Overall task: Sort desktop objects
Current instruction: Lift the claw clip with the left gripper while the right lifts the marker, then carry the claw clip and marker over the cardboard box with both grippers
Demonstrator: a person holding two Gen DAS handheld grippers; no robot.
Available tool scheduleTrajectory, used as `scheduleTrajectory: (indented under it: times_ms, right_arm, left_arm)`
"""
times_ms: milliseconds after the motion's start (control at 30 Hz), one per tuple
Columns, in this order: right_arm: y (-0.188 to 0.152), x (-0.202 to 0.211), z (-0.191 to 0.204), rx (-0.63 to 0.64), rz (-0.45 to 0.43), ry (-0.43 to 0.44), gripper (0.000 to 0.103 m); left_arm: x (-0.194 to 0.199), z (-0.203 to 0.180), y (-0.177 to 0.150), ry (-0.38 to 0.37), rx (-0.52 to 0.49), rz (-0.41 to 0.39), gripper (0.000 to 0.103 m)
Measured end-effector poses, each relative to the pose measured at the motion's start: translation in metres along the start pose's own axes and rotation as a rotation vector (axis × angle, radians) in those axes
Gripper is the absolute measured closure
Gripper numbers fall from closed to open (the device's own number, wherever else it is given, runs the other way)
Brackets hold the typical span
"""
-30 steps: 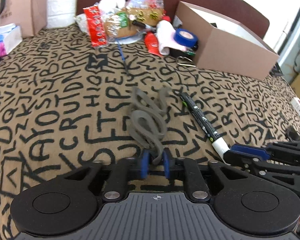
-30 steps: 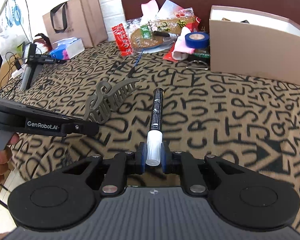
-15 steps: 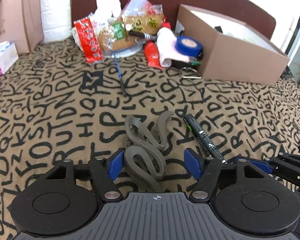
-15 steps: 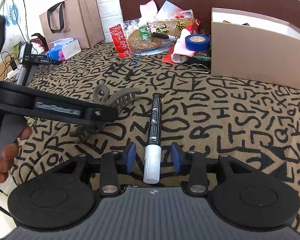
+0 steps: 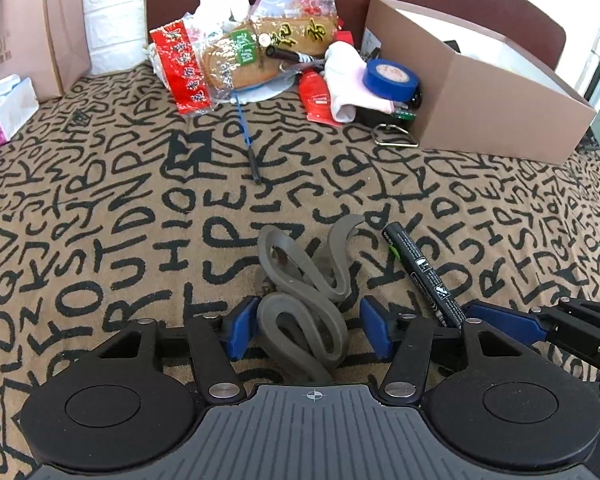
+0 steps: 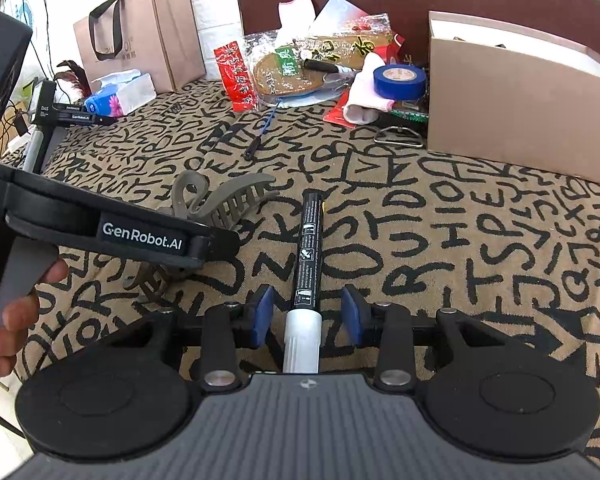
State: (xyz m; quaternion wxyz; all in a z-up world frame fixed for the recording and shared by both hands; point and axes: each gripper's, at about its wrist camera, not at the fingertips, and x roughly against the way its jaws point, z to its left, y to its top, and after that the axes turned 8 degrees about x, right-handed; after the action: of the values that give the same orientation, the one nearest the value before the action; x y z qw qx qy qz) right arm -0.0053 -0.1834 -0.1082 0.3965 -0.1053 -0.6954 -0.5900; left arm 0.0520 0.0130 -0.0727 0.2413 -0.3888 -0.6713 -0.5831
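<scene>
A grey hair claw clip [image 5: 304, 292] lies on the letter-patterned cloth between the open jaws of my left gripper [image 5: 306, 330]; it also shows in the right wrist view [image 6: 220, 204]. A black marker with a white cap [image 6: 308, 264] lies between the open jaws of my right gripper [image 6: 306, 320]; its black end shows in the left wrist view [image 5: 420, 268]. Neither gripper touches its object. The left gripper body [image 6: 112, 224] sits just left of the marker.
A brown cardboard box [image 5: 480, 96] stands at the back right. A heap of snack packets [image 5: 236, 60], a pink sock [image 5: 344, 88], blue tape roll [image 5: 392, 78] and a blue pen [image 5: 246, 136] lies at the back. A paper bag [image 6: 140, 48] and tissue pack [image 6: 120, 94] are left.
Both grippers have opened and let go: the left released the hair clip and the right released the marker. Both objects now rest on the cloth, and both grippers have drawn back slightly.
</scene>
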Motion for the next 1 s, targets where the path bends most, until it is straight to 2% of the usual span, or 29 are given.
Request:
scheduleTrajectory:
  times_ms: [133,233,400,433,500,533,567,767,1000]
  right_arm:
    - [0.001,-0.003,0.001,0.003,-0.001,-0.005,0.060]
    - [0.002,-0.005,0.002,0.010,-0.002,-0.009,0.060]
    - [0.003,-0.008,0.004,0.023,-0.003,-0.015,0.063]
    - [0.003,-0.009,0.004,0.024,-0.005,-0.017,0.064]
    - [0.003,-0.010,0.003,0.027,-0.009,-0.018,0.075]
    - [0.003,-0.010,0.002,0.024,-0.009,-0.017,0.084]
    - [0.004,-0.009,0.002,0.018,-0.009,-0.015,0.084]
    - [0.003,-0.006,-0.003,-0.016,-0.018,0.004,0.085]
    - [0.007,0.011,-0.016,-0.054,-0.070,0.004,0.085]
  left_arm:
    - [-0.001,0.000,0.000,0.007,-0.004,-0.004,0.034]
    - [-0.001,-0.002,0.000,0.023,-0.019,-0.011,0.038]
    - [-0.003,-0.002,0.000,0.027,-0.014,-0.016,0.037]
    - [-0.003,-0.004,0.000,0.032,-0.021,-0.017,0.038]
    - [-0.004,-0.007,-0.001,0.050,-0.040,-0.021,0.042]
    - [-0.003,-0.008,-0.001,0.062,-0.052,-0.024,0.052]
    - [-0.003,-0.009,-0.001,0.069,-0.059,-0.025,0.058]
    - [0.000,-0.012,0.004,0.062,-0.042,-0.010,0.059]
    - [0.011,-0.037,0.013,0.031,-0.086,-0.051,0.059]
